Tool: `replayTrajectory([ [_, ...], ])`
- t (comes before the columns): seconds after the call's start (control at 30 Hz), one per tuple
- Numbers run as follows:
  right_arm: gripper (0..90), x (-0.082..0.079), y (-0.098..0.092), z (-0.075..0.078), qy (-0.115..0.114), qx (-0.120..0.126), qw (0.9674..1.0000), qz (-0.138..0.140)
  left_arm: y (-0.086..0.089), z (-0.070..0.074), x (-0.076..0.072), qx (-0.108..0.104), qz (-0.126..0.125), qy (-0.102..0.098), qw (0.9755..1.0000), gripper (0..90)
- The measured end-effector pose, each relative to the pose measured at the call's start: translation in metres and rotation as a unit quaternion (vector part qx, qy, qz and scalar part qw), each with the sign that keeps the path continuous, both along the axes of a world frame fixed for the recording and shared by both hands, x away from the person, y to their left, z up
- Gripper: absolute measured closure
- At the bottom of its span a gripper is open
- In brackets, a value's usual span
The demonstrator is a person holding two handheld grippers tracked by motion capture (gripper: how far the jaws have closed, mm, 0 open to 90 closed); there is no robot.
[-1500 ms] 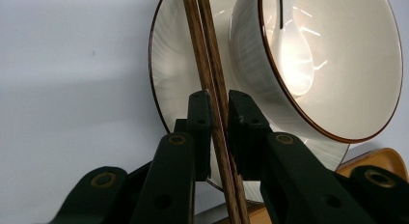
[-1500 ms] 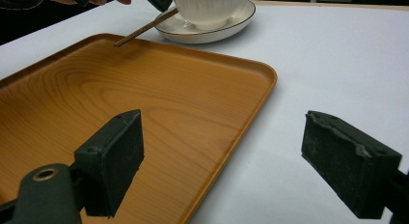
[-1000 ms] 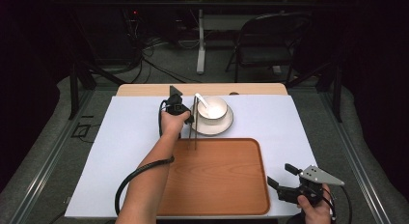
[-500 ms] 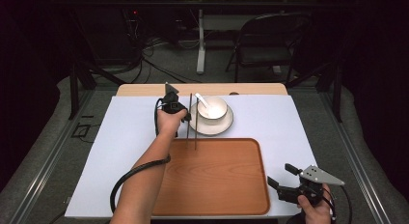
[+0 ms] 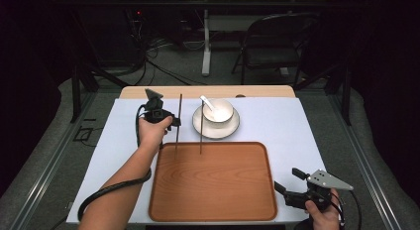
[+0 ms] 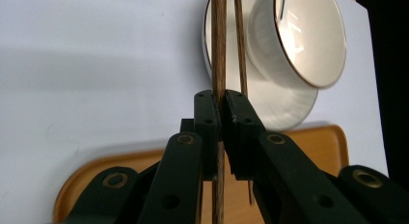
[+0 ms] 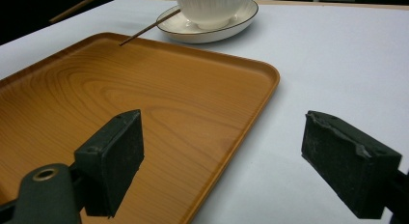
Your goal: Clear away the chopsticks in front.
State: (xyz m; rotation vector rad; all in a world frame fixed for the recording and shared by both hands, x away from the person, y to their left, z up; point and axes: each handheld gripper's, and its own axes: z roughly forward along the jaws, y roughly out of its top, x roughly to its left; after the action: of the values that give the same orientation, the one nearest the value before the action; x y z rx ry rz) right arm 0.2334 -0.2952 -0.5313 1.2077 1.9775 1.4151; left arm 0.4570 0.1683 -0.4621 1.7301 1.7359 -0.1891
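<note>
From the high view, your left tongs (image 5: pixel 173 123) grip one chopstick (image 5: pixel 178 126) beside the saucer (image 5: pixel 216 126), holding it over the table's white cloth, its near tip reaching the tray's (image 5: pixel 213 183) far edge. The second chopstick (image 5: pixel 201 136) leans from the saucer onto the tray. Your right tongs (image 5: pixel 289 183) wait open at the tray's near right corner.

In the left gripper view, the pads are clamped on the chopstick (image 6: pixel 219 50); its far end is cut off.

The right gripper view shows jaws wide apart above the tray's edge (image 7: pixel 260 89).

You seem mid-carry; next, lower the stick flat onto the tray. What the white utensil in the cup (image 5: pixel 219 111) is, I can't tell.
</note>
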Motion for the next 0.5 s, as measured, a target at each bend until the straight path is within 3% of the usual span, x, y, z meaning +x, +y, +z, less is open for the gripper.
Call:
replayTrajectory([
  [0.07,14.7,0.0,0.0,0.0,0.0,0.001,1.0,0.0,0.008,0.001,-0.013,-0.01,0.0,-0.001,1.0,84.1],
  [0.23,14.7,0.001,-0.001,0.0,0.004,0.003,1.0,-0.003,0.023,0.001,-0.048,-0.008,-0.01,-0.007,0.9999,84.1],
  [0.5,14.7,0.0,0.0,0.0,0.0,0.002,1.0,-0.005,0.041,-0.007,-0.095,-0.022,-0.018,-0.025,0.9993,84.1],
])
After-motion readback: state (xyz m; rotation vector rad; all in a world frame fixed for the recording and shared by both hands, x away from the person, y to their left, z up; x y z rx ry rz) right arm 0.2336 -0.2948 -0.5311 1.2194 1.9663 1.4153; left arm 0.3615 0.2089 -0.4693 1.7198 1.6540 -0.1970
